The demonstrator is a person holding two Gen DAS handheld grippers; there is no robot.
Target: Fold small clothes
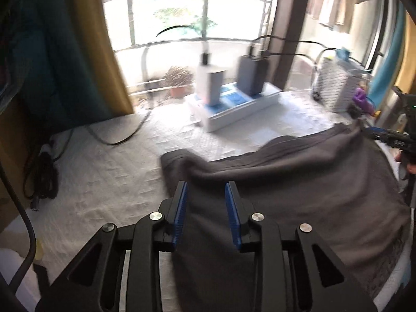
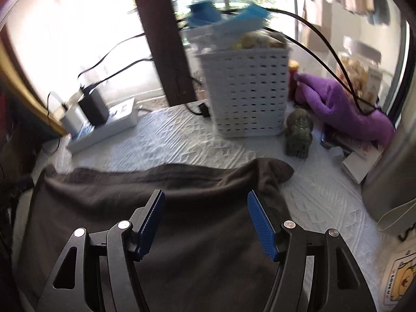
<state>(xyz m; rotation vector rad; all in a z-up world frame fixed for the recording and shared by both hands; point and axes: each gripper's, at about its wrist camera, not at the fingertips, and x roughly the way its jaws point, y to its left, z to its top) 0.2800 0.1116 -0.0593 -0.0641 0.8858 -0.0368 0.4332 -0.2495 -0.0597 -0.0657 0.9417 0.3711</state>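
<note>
Grey garment (image 1: 299,195) beneath both downward-tilted, parted grippers.

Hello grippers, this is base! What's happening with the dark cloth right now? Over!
Left gripper open, nothing pinched. Right gripper open wide, empty. Dark grey garment lying rumpled on white quilted cover. White basket beyond, clear of the cloth.

The left tool (image 1: 206,186) is built of matte black linkage arms with triangular cut-outs, joined by four round silver screws in a row behind the fingers. Each finger carries a ribbed blue pad (image 1: 182,213) on its inner face. The right tool (image 2: 206,195) has the same make: black arms, silver screws, and ribbed blue pads (image 2: 261,225) set inside its black fingers.
</note>
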